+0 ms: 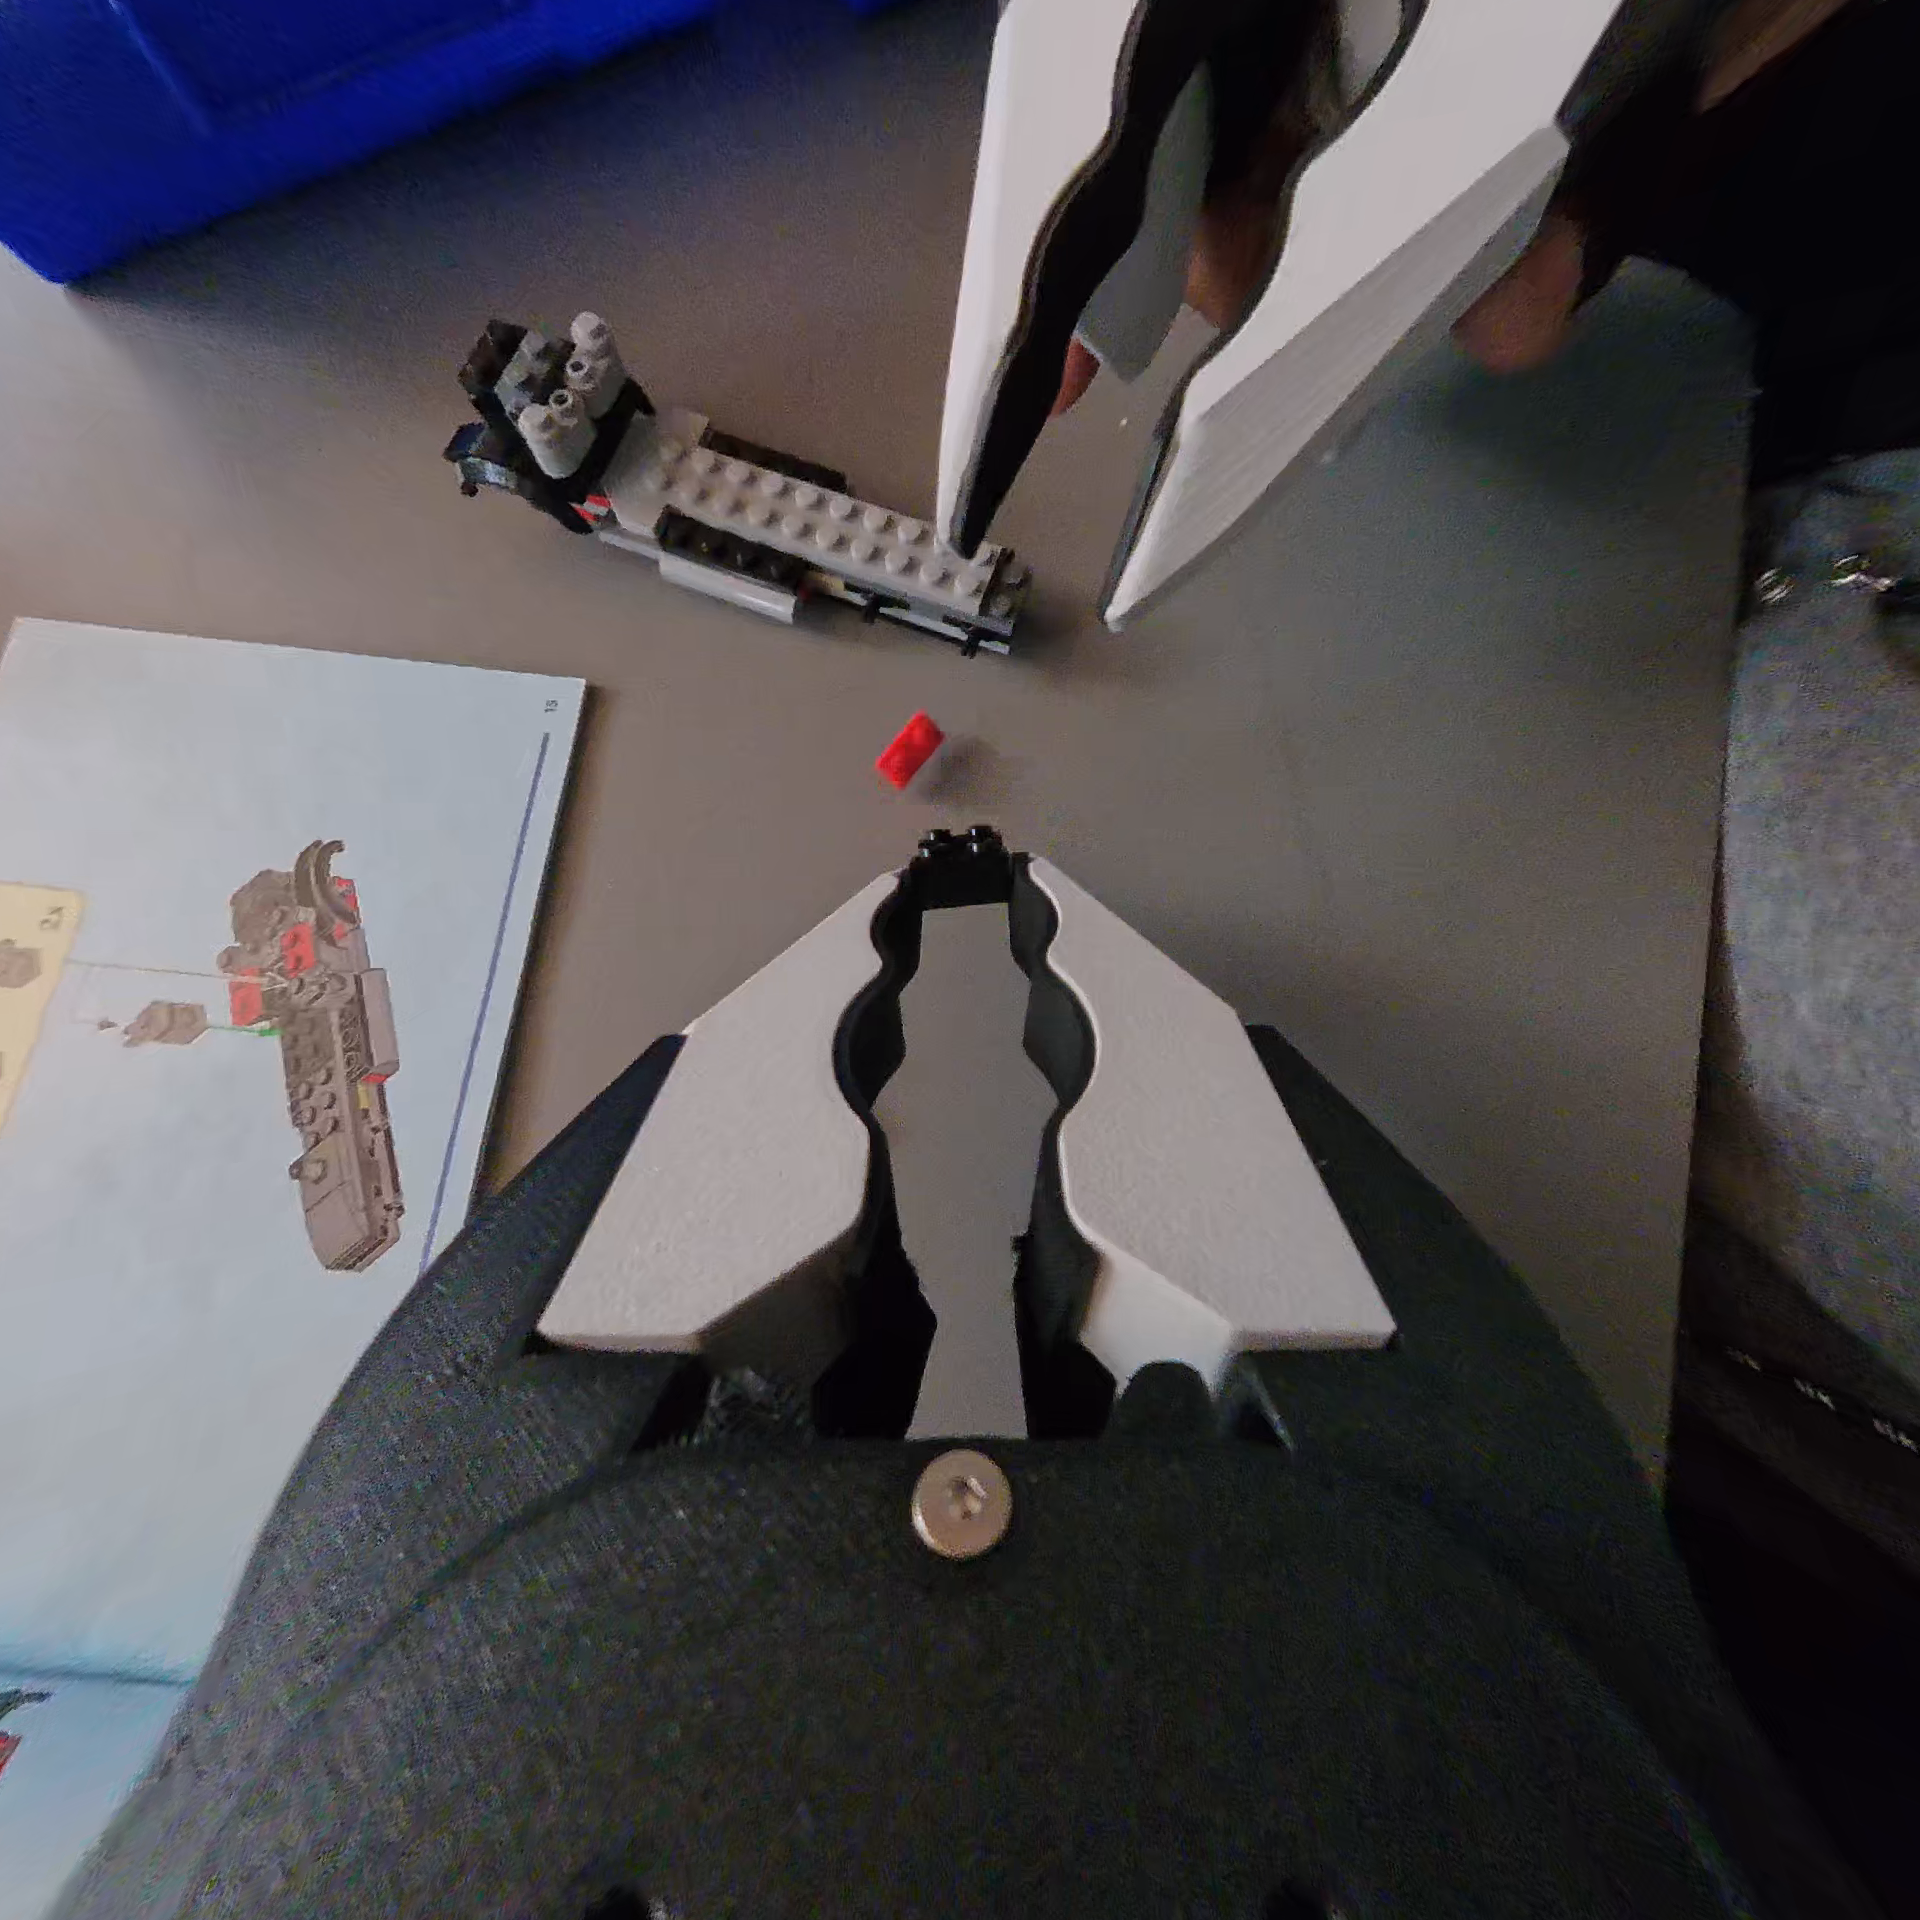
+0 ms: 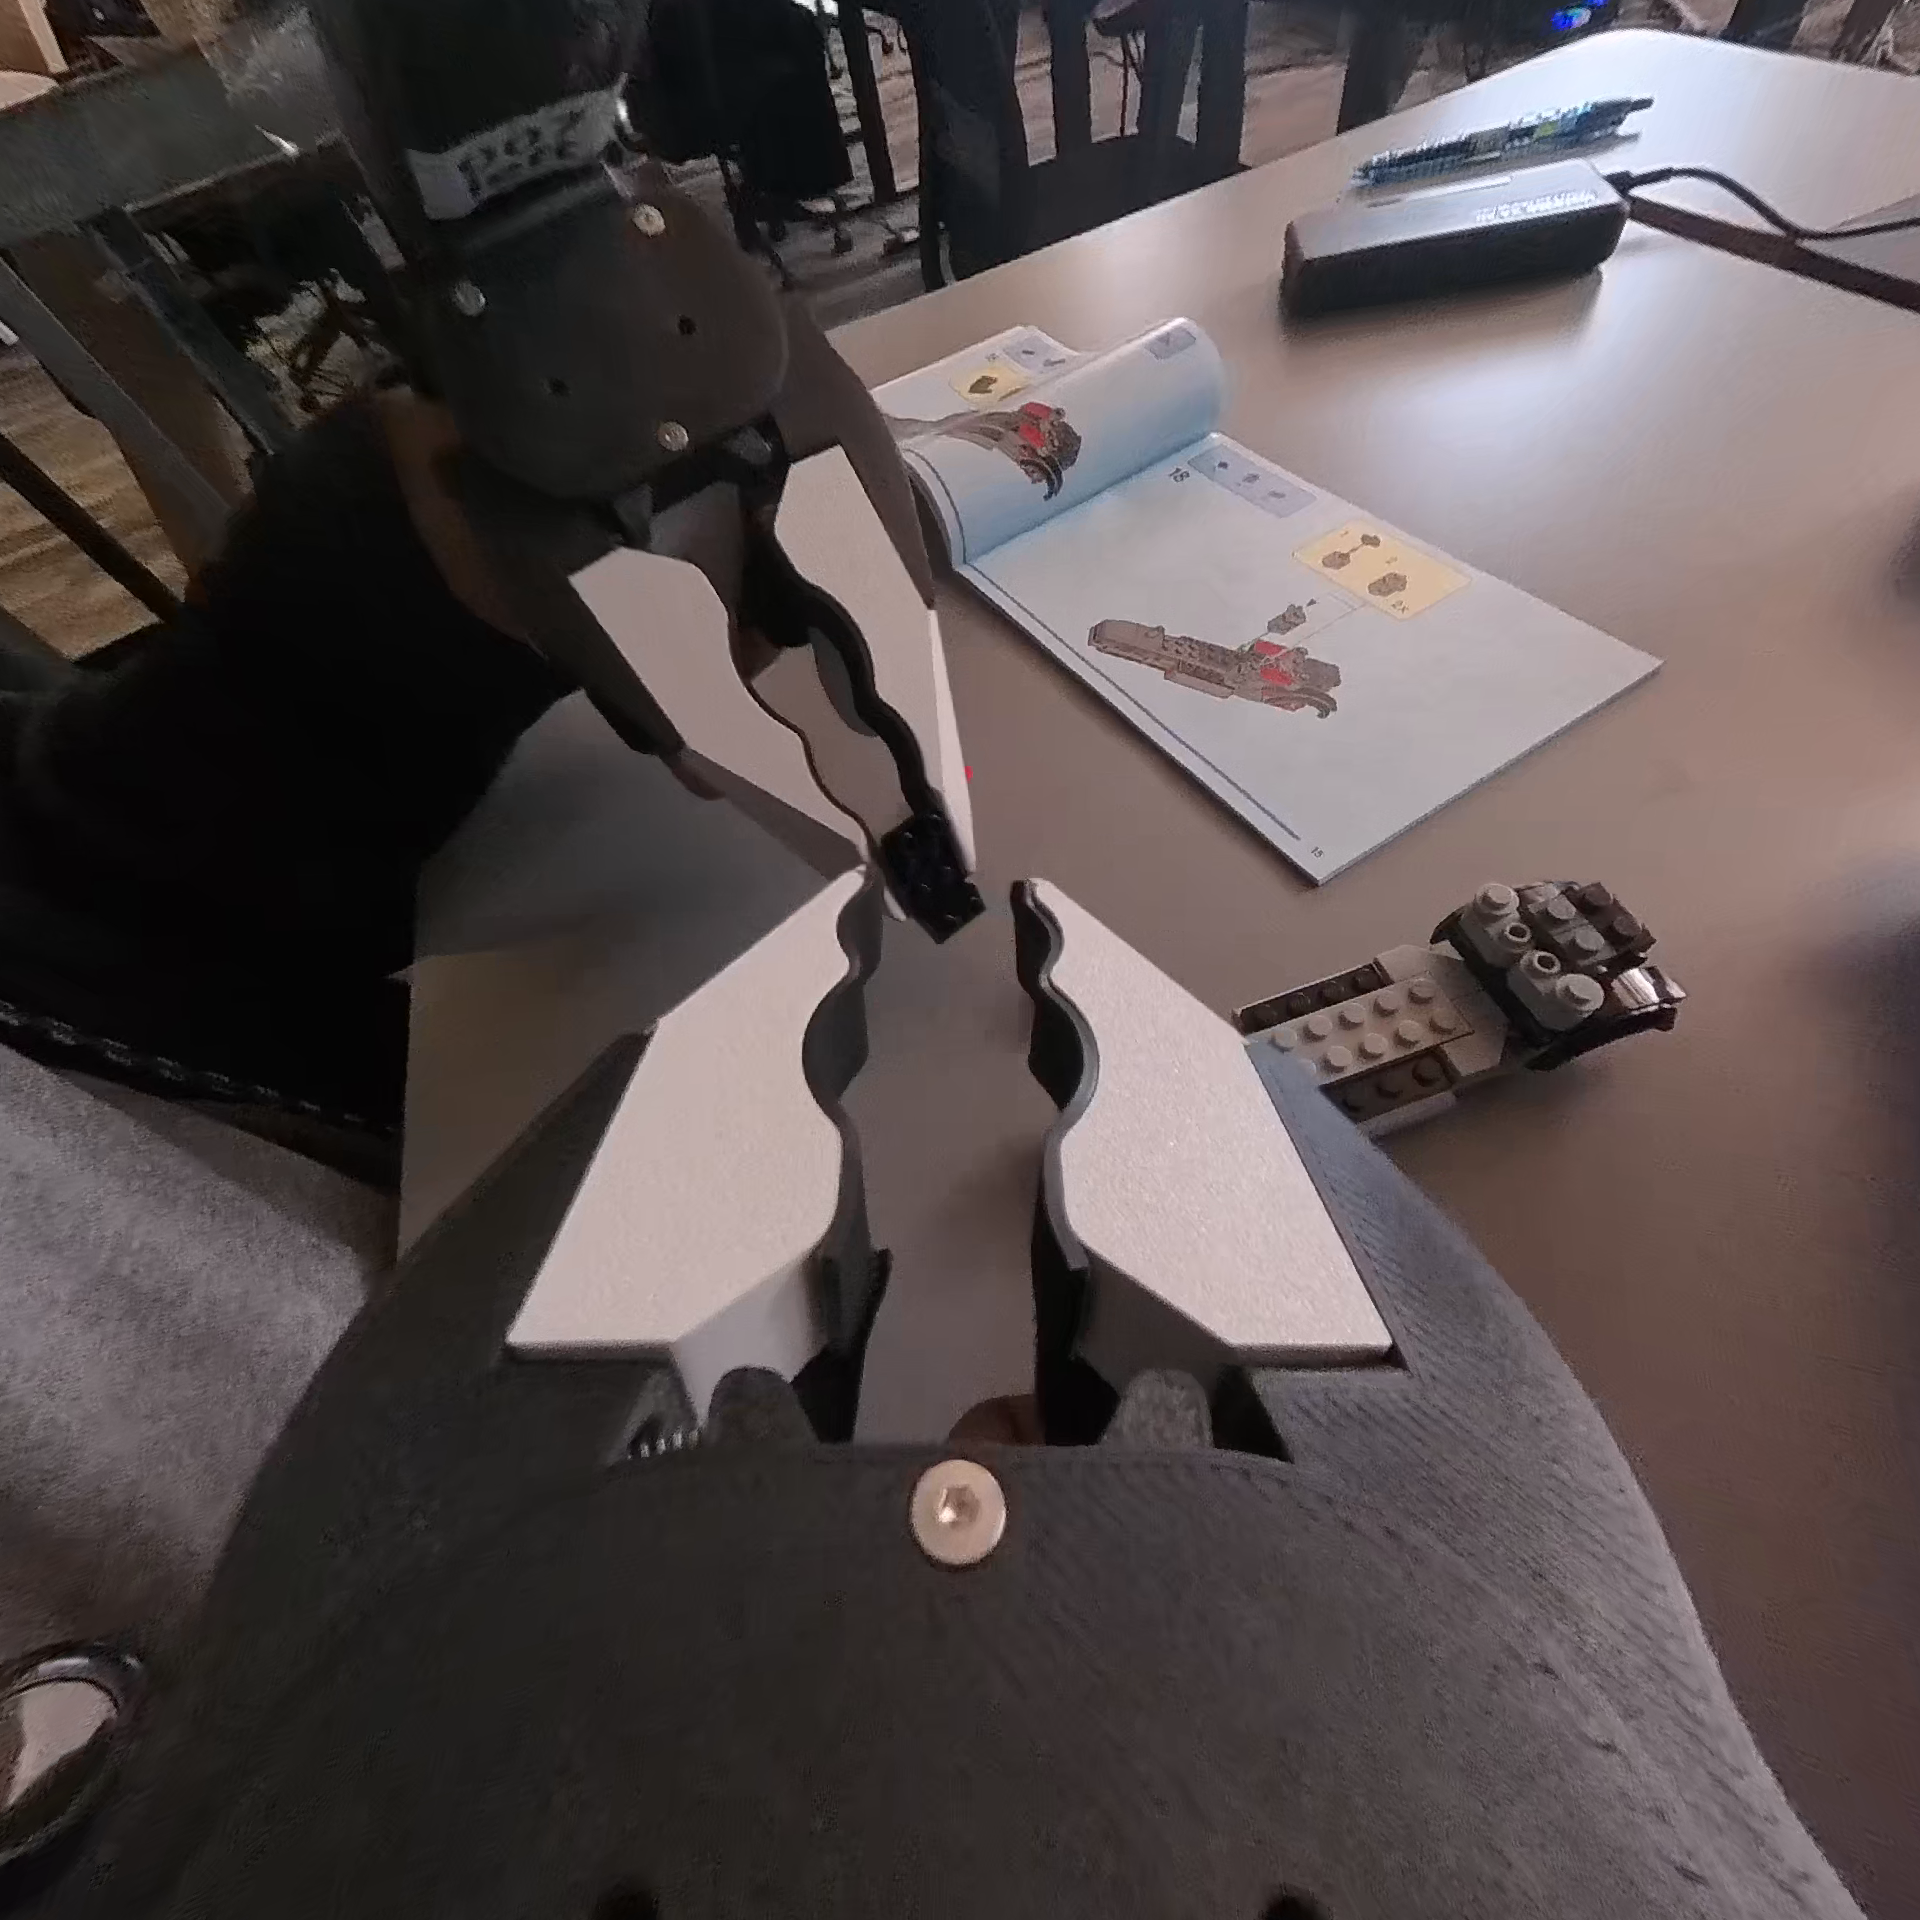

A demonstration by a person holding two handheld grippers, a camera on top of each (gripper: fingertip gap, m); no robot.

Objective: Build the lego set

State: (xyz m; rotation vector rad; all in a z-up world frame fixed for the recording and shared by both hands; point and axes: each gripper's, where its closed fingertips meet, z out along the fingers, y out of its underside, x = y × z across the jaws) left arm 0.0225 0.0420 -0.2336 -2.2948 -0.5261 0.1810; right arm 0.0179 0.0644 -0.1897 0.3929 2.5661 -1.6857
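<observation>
- Left gripper (image 1: 964, 883): jaws nearly closed, pinching a small black brick (image 1: 962, 868) at the very tips, studs up, above the bench (image 1: 1351, 831).
- Right gripper (image 2: 940, 894): jaws apart with a moderate gap, holding nothing; in the left wrist view one tip touches or hovers just over the near end of the grey model (image 1: 748, 520), the other hangs beside that end.
- Model lies at 11 o'clock from the left tips in the left wrist view; a loose red brick (image 1: 908, 745) sits between them, just beyond the black brick.
- Step in hand, as I judge it: carry the black brick to the model and seat it. Keep the studs level, line it over the target studs, then press straight down while the right gripper steadies the long plate.
- The pinch is shallow; a tilted press could flip the brick out.
- Open bench lies between the tips and the model, save the red brick; pass over it.
- Instruction booklet (image 1: 260, 1039) at 9 o'clock, blue bin (image 1: 260, 114) at 11, bench edge at 3: little spare room rightward.
</observation>
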